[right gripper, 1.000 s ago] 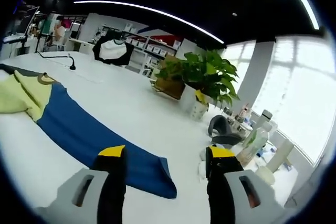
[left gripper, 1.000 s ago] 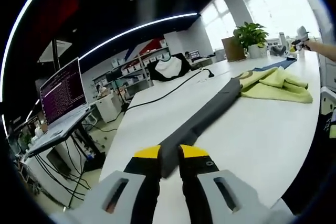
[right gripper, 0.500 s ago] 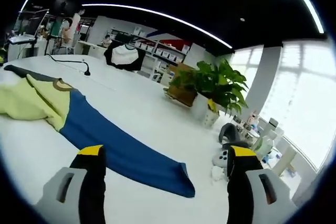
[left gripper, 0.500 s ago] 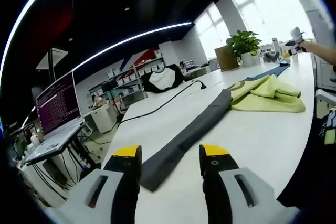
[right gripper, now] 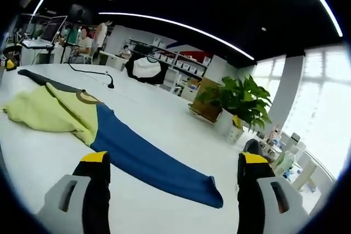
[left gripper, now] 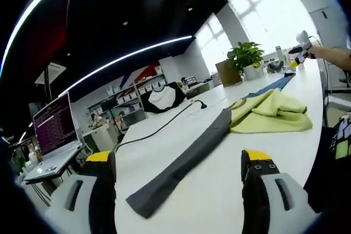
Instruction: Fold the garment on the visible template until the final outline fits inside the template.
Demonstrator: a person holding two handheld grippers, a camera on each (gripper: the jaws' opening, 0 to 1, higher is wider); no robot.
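A long-sleeved garment lies stretched across the white table. Its yellow-green body is bunched in the middle. The grey sleeve runs toward my left gripper, which is open, with the cuff lying flat between and just ahead of its jaws. In the right gripper view the blue sleeve reaches out from the yellow-green body. It ends just ahead of my right gripper, which is open and holds nothing. The grey sleeve shows far off.
A laptop stands on a side stand at the left. A black cable crosses the table's far side. A potted plant and small bottles sit near the blue cuff. A black-and-white item lies at the back.
My left gripper opened and let go of the grey sleeve's end, which now lies flat. Both grippers drew back from the cuffs, and the right one stayed open.
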